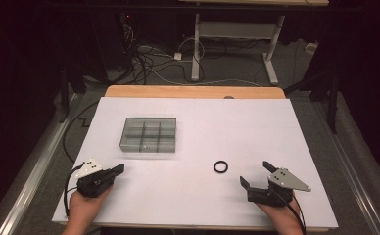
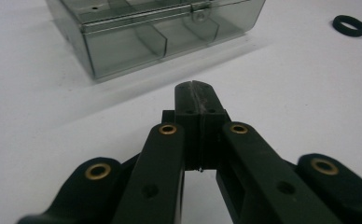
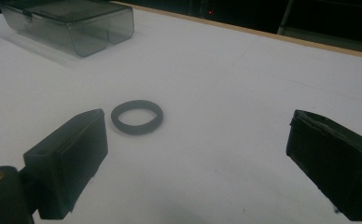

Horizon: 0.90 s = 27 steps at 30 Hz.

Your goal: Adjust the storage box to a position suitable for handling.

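White table [image 1: 193,196] (dark room), black ring [image 1: 221,167]; clear box [image 1: 149,135]

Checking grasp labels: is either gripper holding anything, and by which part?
Nothing is held. The left gripper is shut on nothing. The right gripper is open, and the black rubber ring lies untouched on the white table.

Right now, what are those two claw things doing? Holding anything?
Left gripper: shut, jaws pressed together, holding nothing.
Right gripper: open, empty, jaws wide near the black ring on the table.
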Each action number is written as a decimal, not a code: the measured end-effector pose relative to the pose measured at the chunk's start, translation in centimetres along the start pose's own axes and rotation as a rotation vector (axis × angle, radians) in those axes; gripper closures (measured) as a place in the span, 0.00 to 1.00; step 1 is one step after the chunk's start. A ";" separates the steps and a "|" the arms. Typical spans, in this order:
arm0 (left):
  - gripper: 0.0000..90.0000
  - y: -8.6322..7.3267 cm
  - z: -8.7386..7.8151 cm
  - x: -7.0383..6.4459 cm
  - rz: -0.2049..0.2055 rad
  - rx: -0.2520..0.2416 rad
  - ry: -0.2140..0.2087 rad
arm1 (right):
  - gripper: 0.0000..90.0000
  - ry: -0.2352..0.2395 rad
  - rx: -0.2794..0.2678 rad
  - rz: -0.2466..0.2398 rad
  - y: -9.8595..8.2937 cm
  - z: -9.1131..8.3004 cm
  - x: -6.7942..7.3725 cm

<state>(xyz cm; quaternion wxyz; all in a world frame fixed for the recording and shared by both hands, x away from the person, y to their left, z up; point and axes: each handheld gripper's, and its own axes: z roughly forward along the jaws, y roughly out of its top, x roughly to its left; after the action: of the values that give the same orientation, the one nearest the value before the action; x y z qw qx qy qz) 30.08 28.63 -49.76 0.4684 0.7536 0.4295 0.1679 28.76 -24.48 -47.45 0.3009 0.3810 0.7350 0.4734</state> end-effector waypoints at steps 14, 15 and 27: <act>0.97 -0.5 -1.6 2.2 -0.050 -0.024 0.078 | 0.04 -0.013 0.007 -0.008 -0.2 0.1 0.0; 0.97 -0.5 -1.7 2.4 -0.051 -0.023 0.088 | 0.04 -0.010 0.008 -0.006 -0.2 0.1 0.0; 0.97 -0.7 -1.9 3.1 -0.069 -0.022 0.107 | 0.04 -0.006 0.018 0.019 -0.3 0.2 -0.1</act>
<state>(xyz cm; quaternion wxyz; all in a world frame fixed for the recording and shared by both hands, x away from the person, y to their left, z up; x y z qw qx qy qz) 30.26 32.35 -49.81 0.4585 0.7230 0.4778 0.1967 28.87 -24.53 -47.74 0.2953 0.3922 0.7346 0.4684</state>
